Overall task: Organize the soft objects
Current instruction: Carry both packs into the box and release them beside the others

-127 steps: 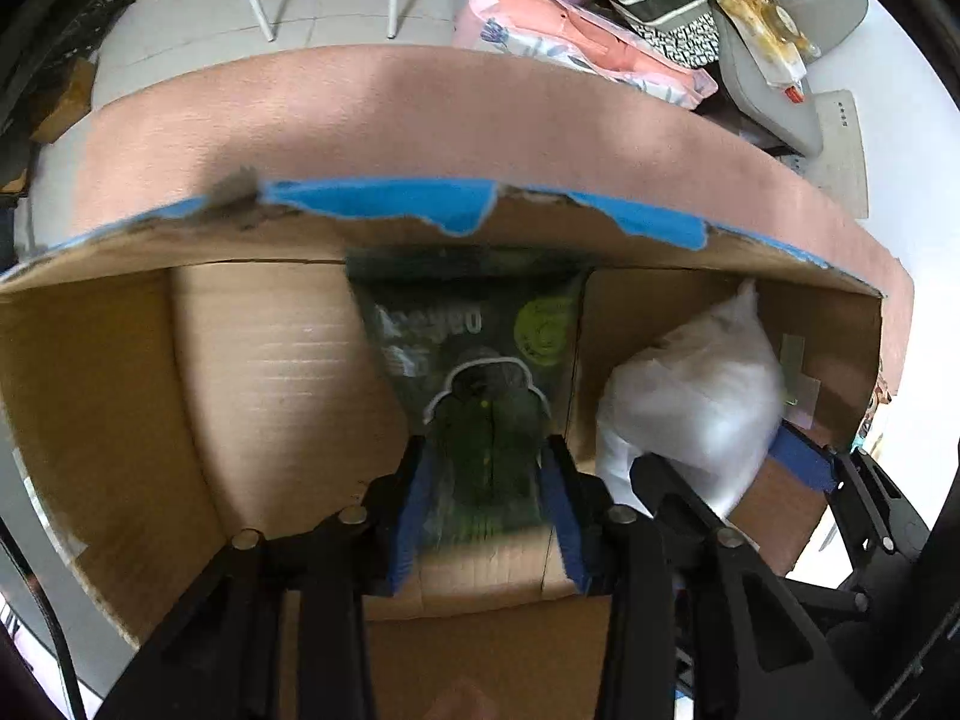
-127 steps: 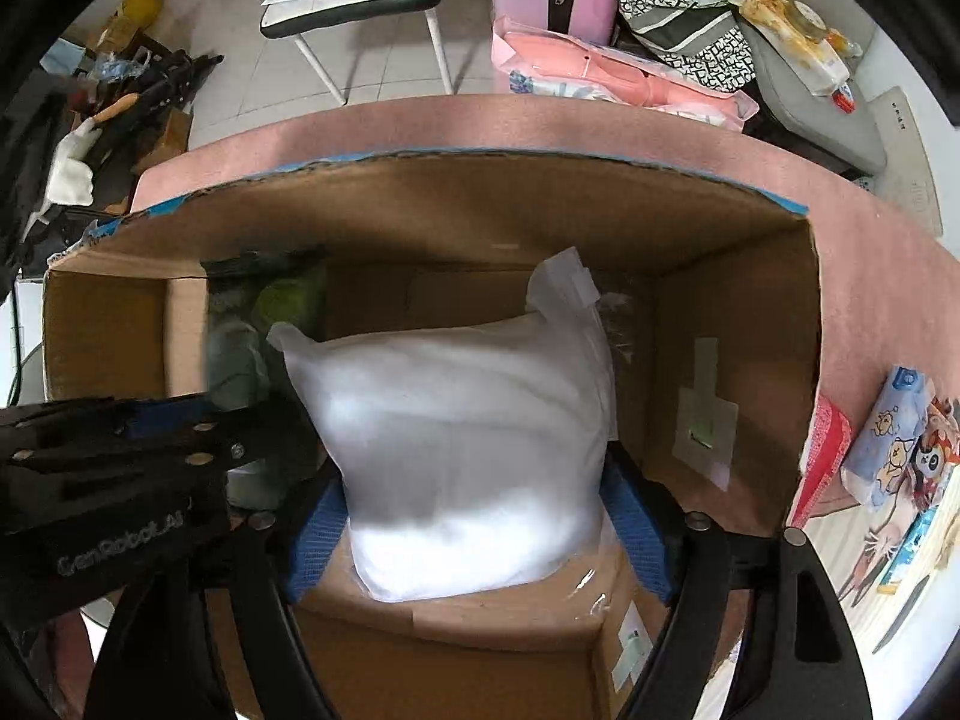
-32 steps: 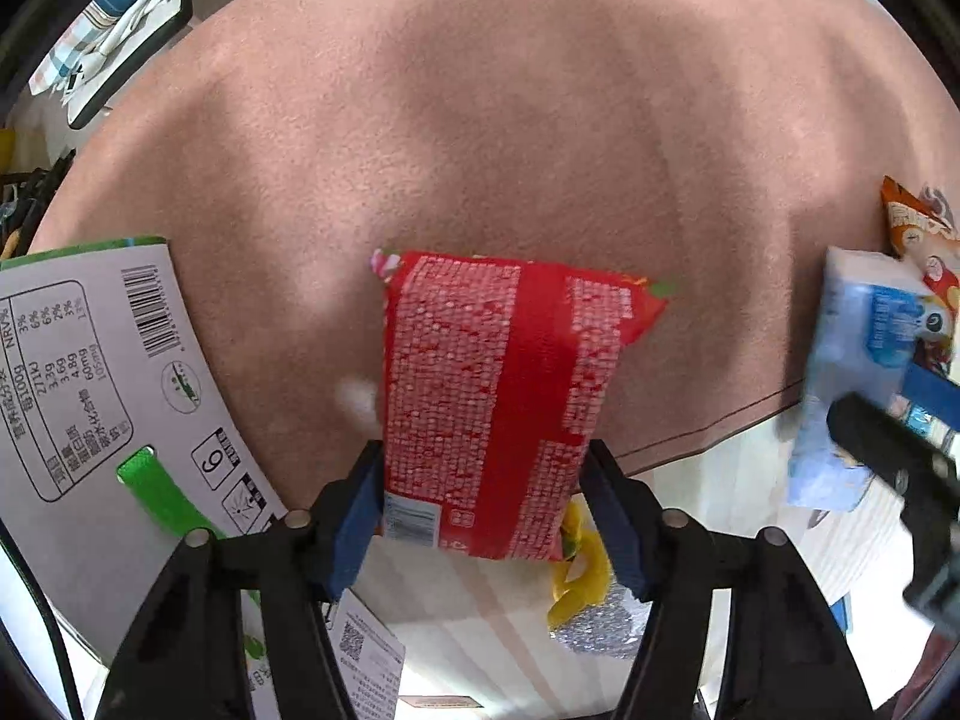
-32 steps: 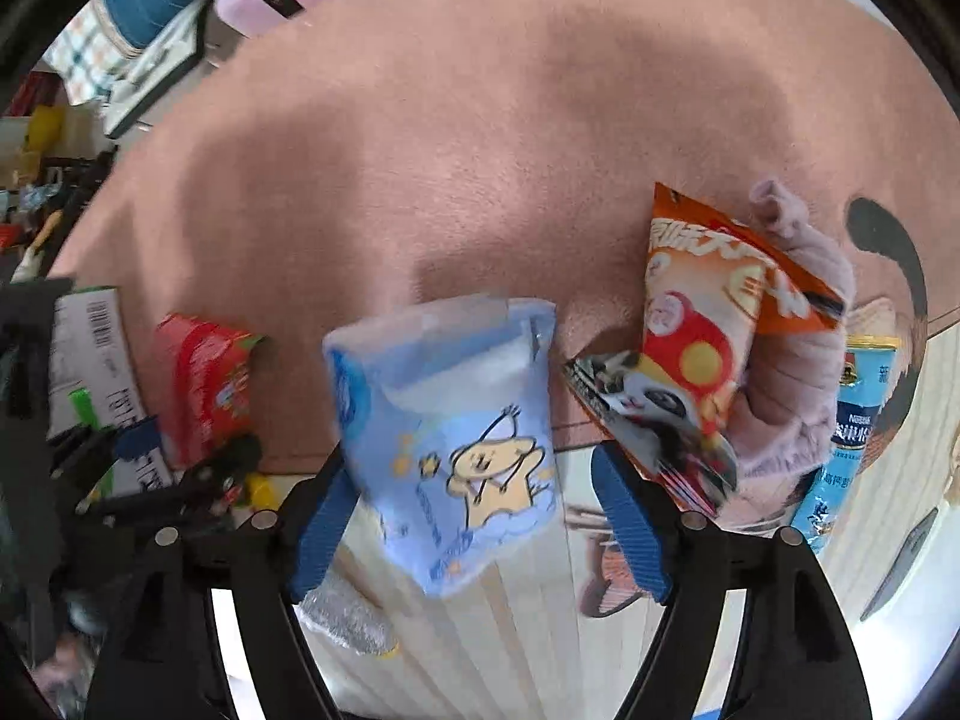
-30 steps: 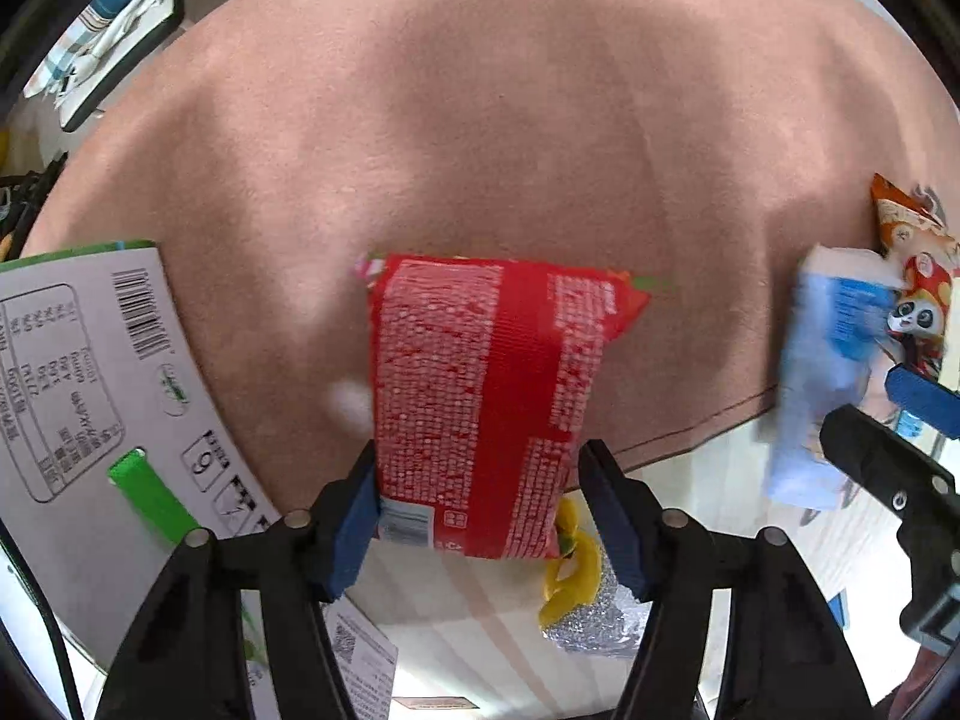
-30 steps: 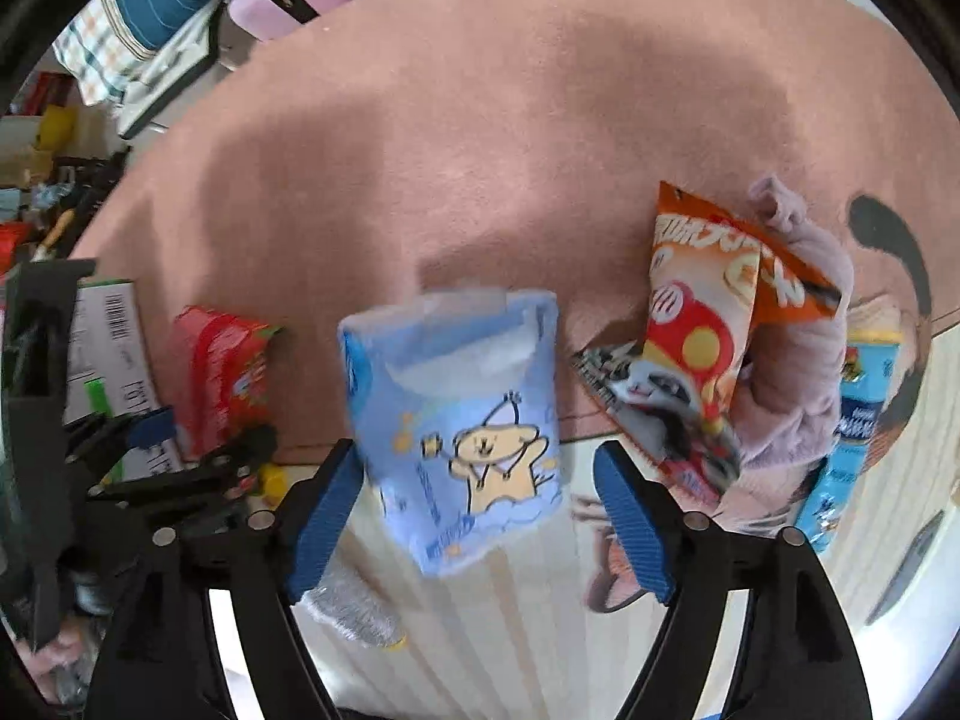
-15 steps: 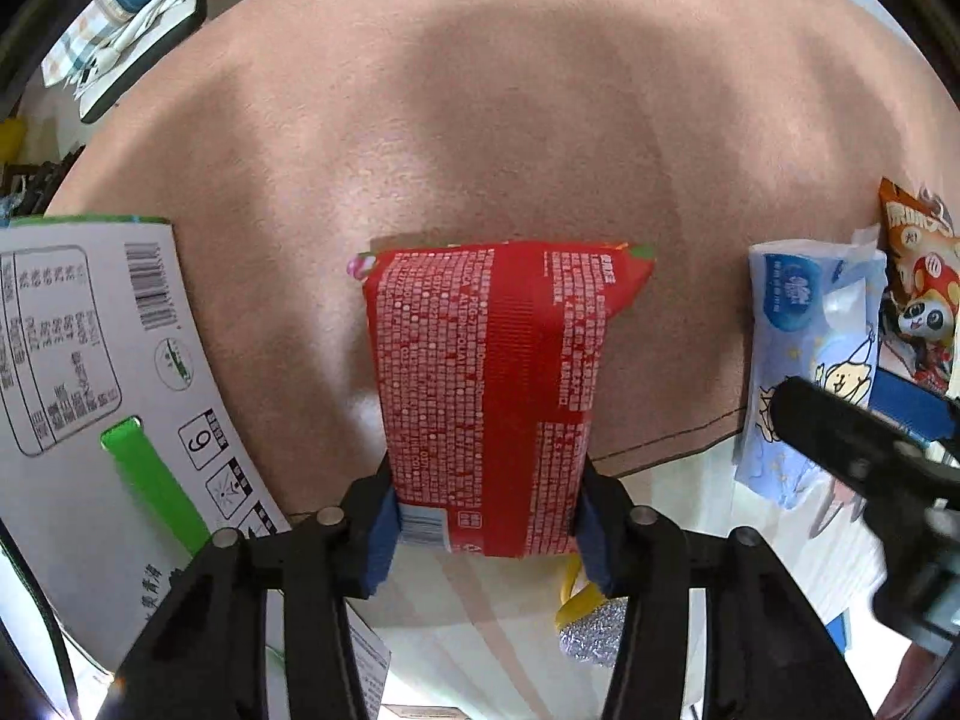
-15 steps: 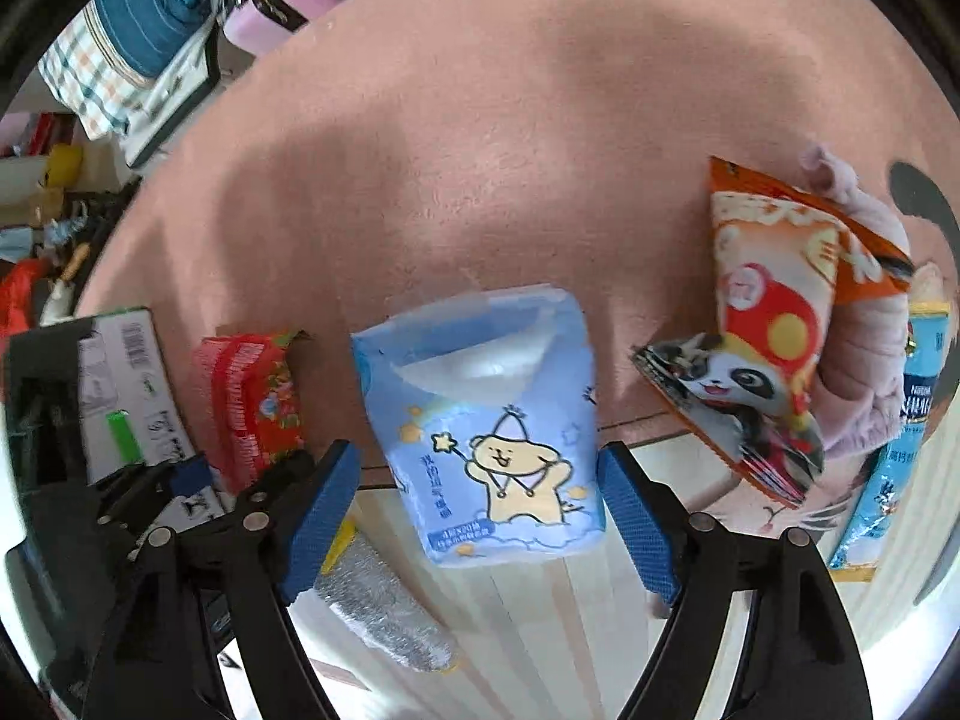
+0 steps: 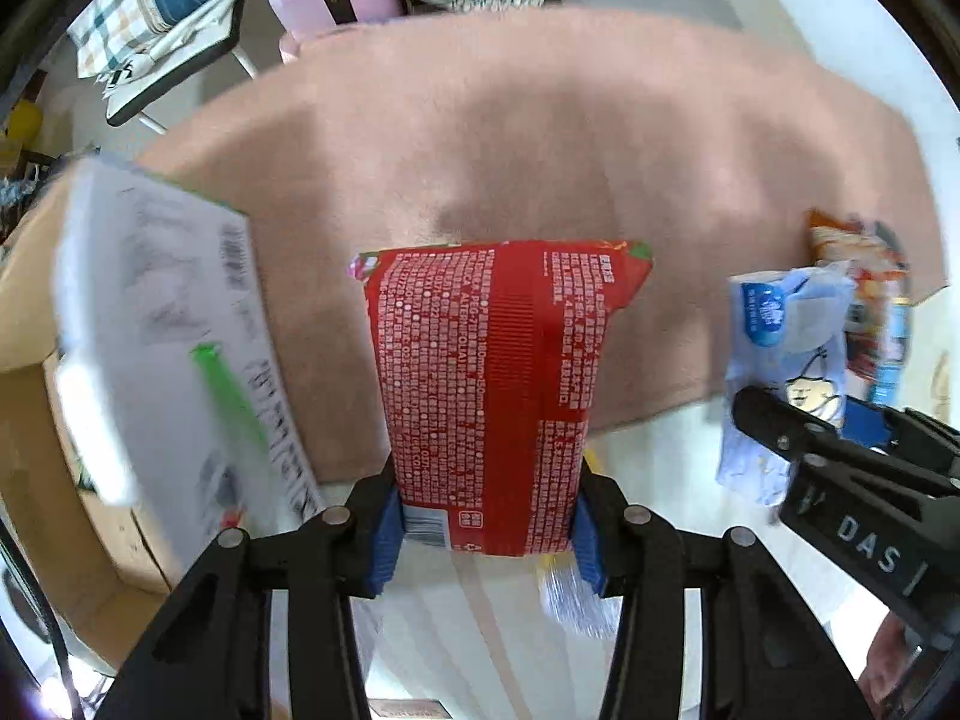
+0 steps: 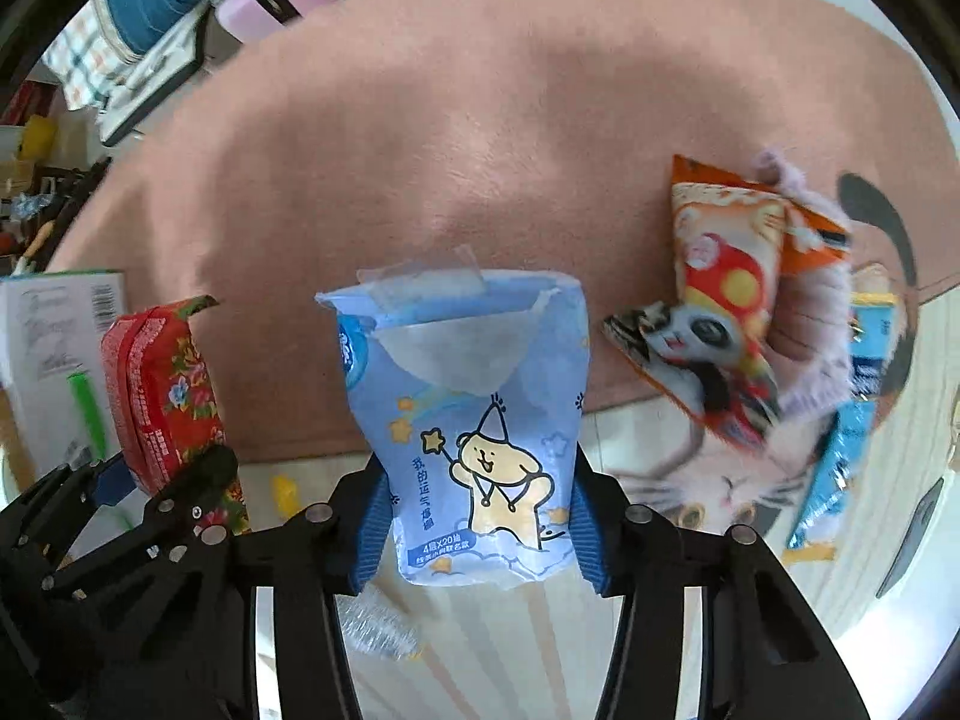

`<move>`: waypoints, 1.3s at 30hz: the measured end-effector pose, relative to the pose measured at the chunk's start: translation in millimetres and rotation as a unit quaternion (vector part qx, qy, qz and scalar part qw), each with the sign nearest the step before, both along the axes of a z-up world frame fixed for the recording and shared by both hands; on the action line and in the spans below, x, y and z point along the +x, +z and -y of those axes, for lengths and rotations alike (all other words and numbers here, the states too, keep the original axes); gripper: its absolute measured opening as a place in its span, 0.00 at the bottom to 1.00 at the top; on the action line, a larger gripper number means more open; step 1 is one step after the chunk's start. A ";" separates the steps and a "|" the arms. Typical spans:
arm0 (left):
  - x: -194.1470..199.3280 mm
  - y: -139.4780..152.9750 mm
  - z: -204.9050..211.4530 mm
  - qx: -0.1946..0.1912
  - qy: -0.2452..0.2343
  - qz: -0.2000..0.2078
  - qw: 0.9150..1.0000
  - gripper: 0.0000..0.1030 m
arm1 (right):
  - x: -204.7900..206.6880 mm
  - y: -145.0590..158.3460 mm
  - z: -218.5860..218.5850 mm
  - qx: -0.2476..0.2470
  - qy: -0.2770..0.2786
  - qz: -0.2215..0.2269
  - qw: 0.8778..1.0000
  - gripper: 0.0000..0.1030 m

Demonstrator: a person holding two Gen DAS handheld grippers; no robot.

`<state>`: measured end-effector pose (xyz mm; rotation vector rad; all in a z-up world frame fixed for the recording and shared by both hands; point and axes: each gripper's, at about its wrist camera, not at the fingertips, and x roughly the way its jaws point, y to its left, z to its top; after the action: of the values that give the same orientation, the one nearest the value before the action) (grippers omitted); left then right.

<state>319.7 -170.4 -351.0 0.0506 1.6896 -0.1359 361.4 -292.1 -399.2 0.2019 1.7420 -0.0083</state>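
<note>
Since half a second ago the cardboard box [image 9: 36, 312] with its white printed flap [image 9: 162, 324] has come closer on the left, and both packs are lifted higher above the pink rug [image 9: 540, 138]. The left gripper [image 9: 486, 534] is closed on the lower end of a red packet [image 9: 492, 384]. The right gripper [image 10: 480, 531] is closed on a blue tissue pack [image 10: 474, 420]. An orange snack bag [image 10: 726, 294] lies on the rug, well apart to the right.

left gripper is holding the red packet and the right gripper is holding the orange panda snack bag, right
Not quite. The left gripper does hold the red packet, but the right wrist view shows the right gripper holding the blue tissue pack; the orange panda snack bag lies on the rug.
</note>
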 end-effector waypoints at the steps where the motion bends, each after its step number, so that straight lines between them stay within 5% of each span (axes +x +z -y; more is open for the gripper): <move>1: -7.4 13.4 -4.4 -0.011 0.004 0.011 1.000 0.42 | -4.8 15.2 -5.8 0.006 0.003 0.012 1.000 0.51; 7: -60.8 94.0 -57.9 -0.053 0.032 0.070 0.996 0.42 | -34.5 92.1 -52.3 0.048 0.035 0.061 0.996 0.51; 14: -106.8 160.5 -180.8 -0.063 0.097 0.114 0.987 0.42 | -96.6 158.6 -124.2 0.116 0.074 0.084 0.987 0.51; 17: -105.0 157.7 -230.4 -0.026 0.119 0.116 0.986 0.42 | -106.3 160.8 -177.8 0.124 0.091 0.084 0.985 0.51; 26: -60.2 103.8 -317.6 -0.017 0.156 0.065 0.985 0.42 | -104.6 98.5 -279.5 0.090 0.089 0.030 0.992 0.51; 39: 8.6 27.9 -354.1 -0.005 0.151 -0.006 0.989 0.42 | -94.9 34.8 -312.6 0.040 0.104 -0.018 0.994 0.51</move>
<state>328.3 183.7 -323.0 -0.2138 1.6881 0.0819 266.5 20.5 -364.4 0.0769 1.7932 0.2113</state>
